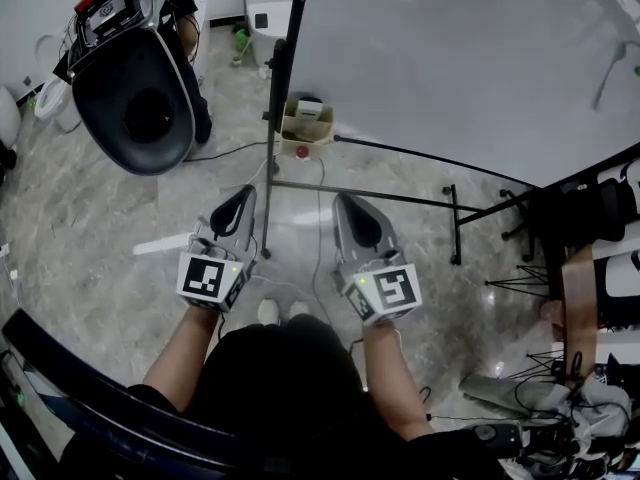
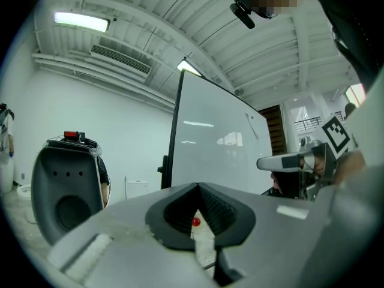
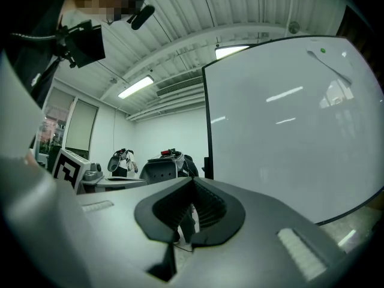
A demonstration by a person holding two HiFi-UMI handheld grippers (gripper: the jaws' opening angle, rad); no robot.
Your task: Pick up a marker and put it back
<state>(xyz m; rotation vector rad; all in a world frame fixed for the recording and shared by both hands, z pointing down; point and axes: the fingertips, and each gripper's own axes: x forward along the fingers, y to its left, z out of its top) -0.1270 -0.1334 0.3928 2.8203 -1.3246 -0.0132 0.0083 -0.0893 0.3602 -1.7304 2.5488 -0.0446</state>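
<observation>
A large whiteboard (image 1: 450, 58) on a black wheeled stand faces me. A thin grey object with a green tip (image 3: 326, 60) clings to the board's upper right; I cannot tell whether it is a marker. In the head view it shows at the right edge (image 1: 612, 72). My left gripper (image 1: 245, 198) is held low over the floor in front of the stand, shut with nothing in it, its tips meeting (image 2: 198, 188). My right gripper (image 1: 346, 204) is beside it, also shut and empty (image 3: 193, 182).
A small cardboard box (image 1: 305, 120) and a red round thing (image 1: 302, 151) lie at the stand's foot. A big black shell-shaped chair (image 1: 140, 98) stands at the left. The stand's floor bars (image 1: 370, 196), cables, a desk and clutter (image 1: 590, 268) lie on the right.
</observation>
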